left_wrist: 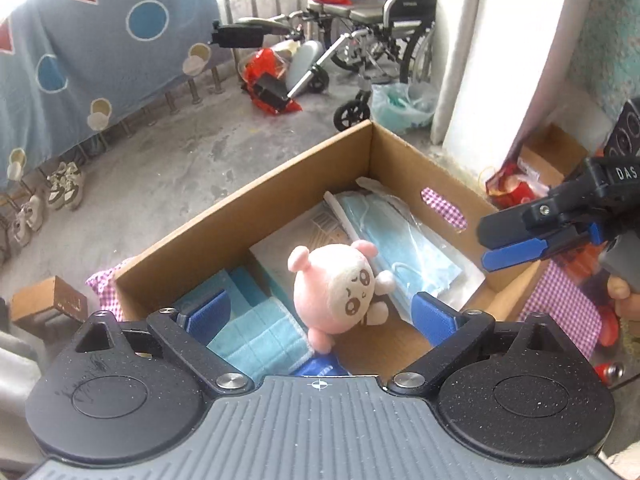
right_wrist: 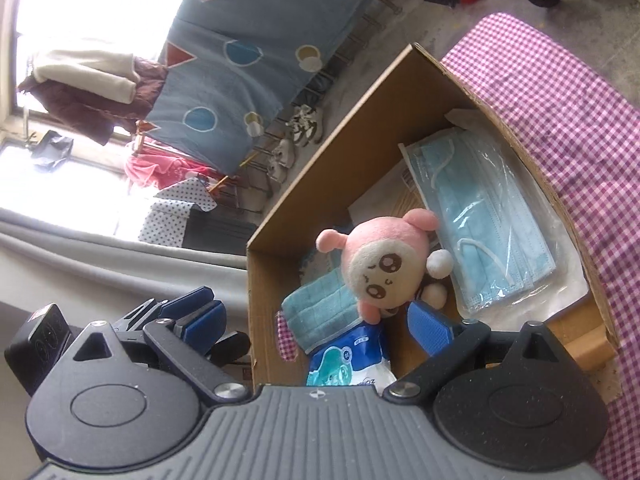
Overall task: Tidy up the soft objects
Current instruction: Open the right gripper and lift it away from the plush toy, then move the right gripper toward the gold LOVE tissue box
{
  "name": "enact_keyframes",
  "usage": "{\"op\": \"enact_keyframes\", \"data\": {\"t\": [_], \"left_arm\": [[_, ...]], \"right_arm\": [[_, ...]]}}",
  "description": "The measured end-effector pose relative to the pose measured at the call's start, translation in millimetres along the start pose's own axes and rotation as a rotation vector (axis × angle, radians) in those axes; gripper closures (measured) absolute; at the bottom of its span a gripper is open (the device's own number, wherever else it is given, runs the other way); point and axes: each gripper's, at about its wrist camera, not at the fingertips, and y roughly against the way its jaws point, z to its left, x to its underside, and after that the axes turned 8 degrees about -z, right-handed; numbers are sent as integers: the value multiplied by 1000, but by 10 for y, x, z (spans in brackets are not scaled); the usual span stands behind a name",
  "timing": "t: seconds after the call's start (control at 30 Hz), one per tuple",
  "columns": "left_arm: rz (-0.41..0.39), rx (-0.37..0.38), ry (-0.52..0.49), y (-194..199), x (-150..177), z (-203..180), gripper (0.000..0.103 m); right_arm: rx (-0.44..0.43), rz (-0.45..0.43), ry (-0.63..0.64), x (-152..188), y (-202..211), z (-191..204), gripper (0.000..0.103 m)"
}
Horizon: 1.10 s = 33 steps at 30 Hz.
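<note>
A pink plush toy (left_wrist: 336, 288) (right_wrist: 384, 268) lies face-up inside an open cardboard box (left_wrist: 248, 196) (right_wrist: 344, 140). Beside it in the box are a clear pack of blue face masks (left_wrist: 404, 248) (right_wrist: 492, 232), a folded teal cloth (left_wrist: 256, 336) (right_wrist: 320, 308) and a blue wipes pack (right_wrist: 348, 364). My left gripper (left_wrist: 320, 314) hangs open above the box's near end, nothing between its pads. My right gripper (right_wrist: 316, 320) is open and empty too, above the box's edge; the left wrist view shows it at the right (left_wrist: 512, 248).
The box stands on a purple checked cloth (right_wrist: 560, 100). On the concrete floor beyond are a wheelchair (left_wrist: 376, 20), red bags (left_wrist: 264, 68), shoes (left_wrist: 64, 188) and a small brown box (left_wrist: 52, 304). A patterned blue sheet (left_wrist: 100, 60) hangs at the left.
</note>
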Motion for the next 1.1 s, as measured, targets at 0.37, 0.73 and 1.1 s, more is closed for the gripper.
{"op": "enact_keyframes", "data": {"t": [0.37,0.73,1.1], "left_arm": [[-173,62,207,925,1116,-290,1],[-56,15,266,138,2051,-790,3],[-23,105,182,-264,2027,-906,5]], "right_arm": [[-120,-108,163,784,931,-31,2],[-42,100,125,1517,168,-446,9],[162,92,139,1470,10,-704,16]]}}
